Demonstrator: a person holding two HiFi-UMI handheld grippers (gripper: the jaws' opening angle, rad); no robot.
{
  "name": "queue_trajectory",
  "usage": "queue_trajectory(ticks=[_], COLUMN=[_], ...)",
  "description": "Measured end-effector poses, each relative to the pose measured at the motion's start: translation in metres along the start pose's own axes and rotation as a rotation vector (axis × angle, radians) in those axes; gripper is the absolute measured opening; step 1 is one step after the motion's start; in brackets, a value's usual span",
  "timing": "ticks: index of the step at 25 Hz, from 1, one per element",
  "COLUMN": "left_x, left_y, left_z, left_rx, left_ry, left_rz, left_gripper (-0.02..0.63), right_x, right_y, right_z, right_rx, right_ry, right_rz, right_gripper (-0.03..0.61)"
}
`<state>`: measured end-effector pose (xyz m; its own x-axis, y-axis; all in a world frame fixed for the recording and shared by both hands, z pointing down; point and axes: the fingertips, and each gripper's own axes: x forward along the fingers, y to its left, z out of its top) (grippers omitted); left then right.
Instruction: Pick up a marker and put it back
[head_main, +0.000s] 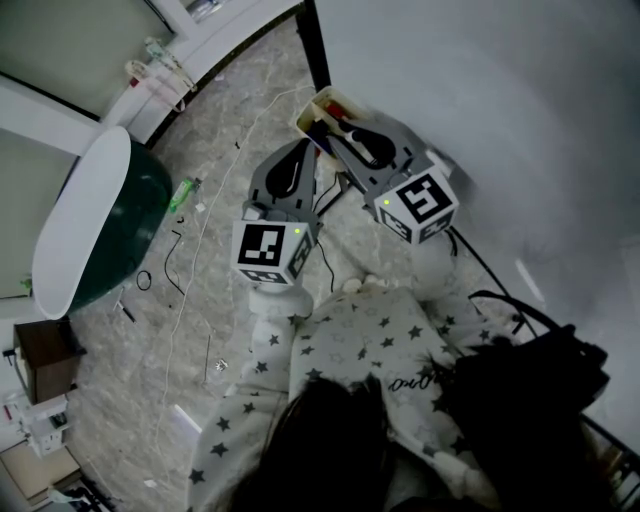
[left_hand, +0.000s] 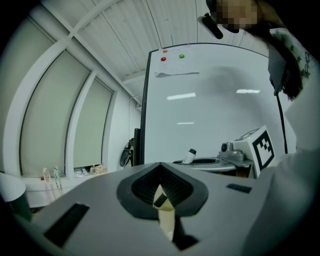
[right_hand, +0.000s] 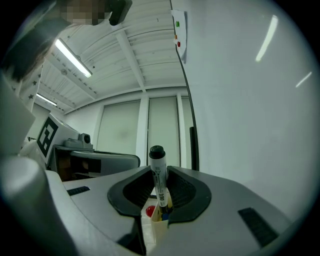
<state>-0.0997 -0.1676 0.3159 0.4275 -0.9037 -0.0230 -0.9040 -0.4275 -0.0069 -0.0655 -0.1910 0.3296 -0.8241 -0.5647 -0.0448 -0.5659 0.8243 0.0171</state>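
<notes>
We see the right gripper (right_hand: 159, 194) pinching the marker (right_hand: 158, 170) upright at frame centre, above the holder (right_hand: 154, 230); the left gripper (left_hand: 163, 199) clamps its edge.

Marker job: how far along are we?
Done: nothing confirmable. In hand: the right gripper clamps the black-capped marker, its lower end in the holder; the left gripper seems to pinch the holder's wall. Remaining: cannot tell whether it's leaving or returning; release once seated.
</notes>
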Motion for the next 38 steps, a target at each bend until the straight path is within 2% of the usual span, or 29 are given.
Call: queue_trajectory(ticks=[17, 38], left_x=[-0.002, -0.002], left_y=[-0.001, 0.001], left_z=[-0.024, -0.03], left_rx=[-0.01, -0.02], left_ry=[0.035, 0.049], left_rz=[0.005, 0.007], left_gripper=[0.0, 0.0], right_x=[0.003, 0.006], right_y=[0.009, 0.019], right_z=[-0.047, -0.055], right_rx=[0.004, -0.035], right_ry=[0.071, 0.099], right_rz=[0.011, 0.022], right_gripper=[0.083, 0.084])
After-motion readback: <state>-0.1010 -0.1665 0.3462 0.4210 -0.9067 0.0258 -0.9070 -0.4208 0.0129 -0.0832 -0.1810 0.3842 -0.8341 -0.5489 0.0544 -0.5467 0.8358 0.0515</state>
